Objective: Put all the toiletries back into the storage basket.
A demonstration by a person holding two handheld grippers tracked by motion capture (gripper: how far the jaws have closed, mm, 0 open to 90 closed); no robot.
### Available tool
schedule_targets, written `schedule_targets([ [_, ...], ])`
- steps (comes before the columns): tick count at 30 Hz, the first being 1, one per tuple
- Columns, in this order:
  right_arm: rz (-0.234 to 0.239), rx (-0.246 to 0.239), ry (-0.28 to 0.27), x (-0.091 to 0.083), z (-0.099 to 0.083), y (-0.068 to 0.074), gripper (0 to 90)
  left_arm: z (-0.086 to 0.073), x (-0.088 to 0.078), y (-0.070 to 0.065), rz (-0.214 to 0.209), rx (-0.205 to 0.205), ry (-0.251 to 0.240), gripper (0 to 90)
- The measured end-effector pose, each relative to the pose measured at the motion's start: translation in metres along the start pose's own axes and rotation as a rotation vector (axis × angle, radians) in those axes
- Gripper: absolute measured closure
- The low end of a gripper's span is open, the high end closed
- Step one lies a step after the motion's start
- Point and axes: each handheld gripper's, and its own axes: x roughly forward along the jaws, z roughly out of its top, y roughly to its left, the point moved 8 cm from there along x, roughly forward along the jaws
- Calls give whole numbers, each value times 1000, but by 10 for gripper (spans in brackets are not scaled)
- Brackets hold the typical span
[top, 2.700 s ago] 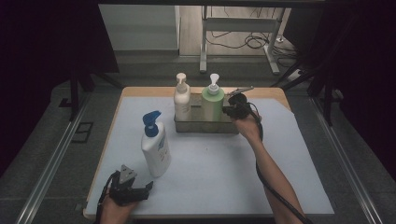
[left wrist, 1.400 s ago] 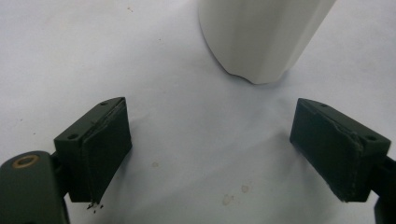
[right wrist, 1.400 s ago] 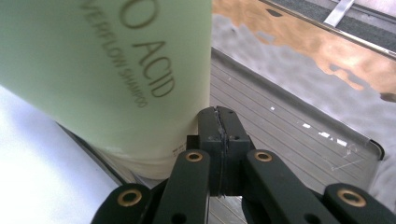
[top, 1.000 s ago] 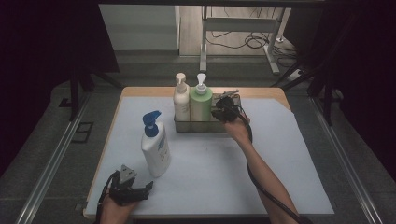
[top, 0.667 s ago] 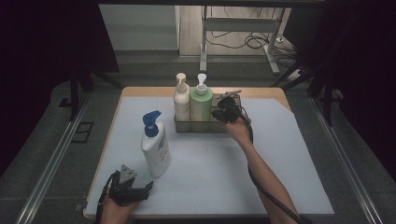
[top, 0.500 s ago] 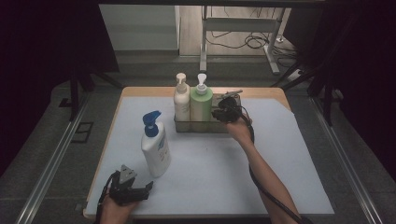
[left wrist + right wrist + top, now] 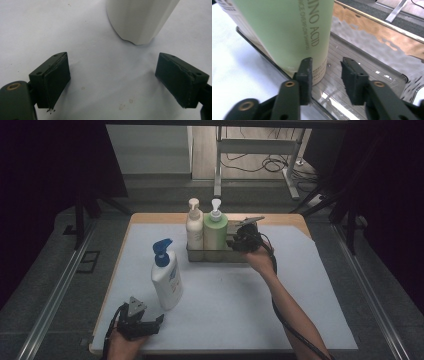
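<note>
- The left gripper [image 7: 152,324] rests at the near left corner of the table [image 7: 310,285], held by a hand cut off at the bottom edge of the high view. Its jaws stand wide apart with nothing between them, as the left gripper view makes plain.
- Just beyond it stands the white bottle with a blue pump [image 7: 166,275], upright on the white table cover and apart from the tray. In the left gripper view its rounded white base [image 7: 140,20] shows, with the top cropped away.
- The right forearm [image 7: 292,310] reaches from the near right edge toward the far middle of the table, and a black cable trails along it.
- The right gripper [image 7: 235,242] sits at the right part of the metal tray [image 7: 220,255]. Its jaws have just been opening; in the right gripper view they [image 7: 325,75] stand apart with an empty gap, and the left jaw lies close against the green bottle [image 7: 292,32] without clamping it. I cannot tell whether that jaw touches the bottle.
- The green bottle [image 7: 215,230] stands upright inside the tray, at the far middle of the table, just right of a cream bottle [image 7: 194,227]. Its label is partly cropped; only some letters are readable.
- Count: three pump bottles, one tray, two grippers.
- Beyond the table, the floor, cables and a frame are dim and hard to make out.
</note>
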Motion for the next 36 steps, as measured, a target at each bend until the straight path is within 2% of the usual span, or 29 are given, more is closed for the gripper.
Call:
schedule_targets([
  [9,23,-32,9,-12,-2,8,336,0,0,0,-1,-1,-1,121],
  [16,51,-63,16,-21,-8,16,234,0,0,0,0,-1,-1,121],
  [29,94,-107,15,-45,-20,27,157,0,0,0,0,-1,-1,121],
  [36,98,-132,38,-58,-31,31,106,0,0,0,0,-1,-1,121],
])
